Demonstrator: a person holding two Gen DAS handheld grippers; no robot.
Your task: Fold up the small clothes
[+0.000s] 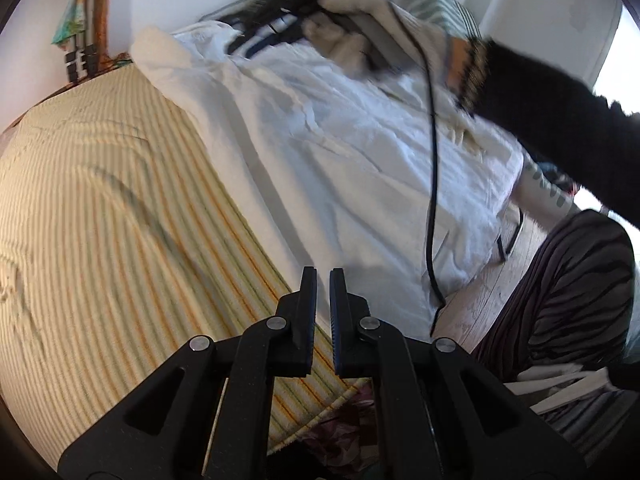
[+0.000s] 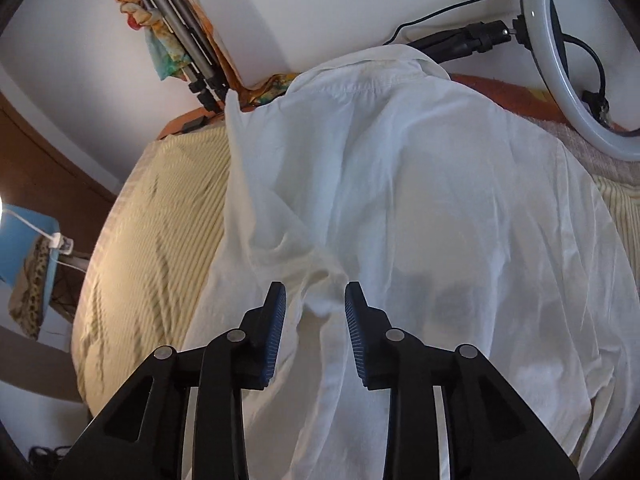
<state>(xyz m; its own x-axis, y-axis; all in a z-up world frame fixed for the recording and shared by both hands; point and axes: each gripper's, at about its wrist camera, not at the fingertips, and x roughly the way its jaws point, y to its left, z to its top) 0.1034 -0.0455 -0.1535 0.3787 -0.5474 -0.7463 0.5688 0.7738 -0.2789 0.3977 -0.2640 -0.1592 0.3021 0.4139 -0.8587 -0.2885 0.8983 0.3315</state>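
On the striped bedspread (image 2: 160,216), the white shirt (image 2: 420,208) is laid lengthwise, collar away; the right gripper (image 2: 316,300) is parted, gripping nothing, the left gripper (image 1: 323,280) closed, empty.

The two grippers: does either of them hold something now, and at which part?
Nothing is held. The left gripper is shut on nothing above the striped bedcover. The right gripper stands open over the white shirt, pads not pressing the fabric.

Left gripper (image 1: 323,276) closed; right gripper (image 2: 315,292) fingers parted.
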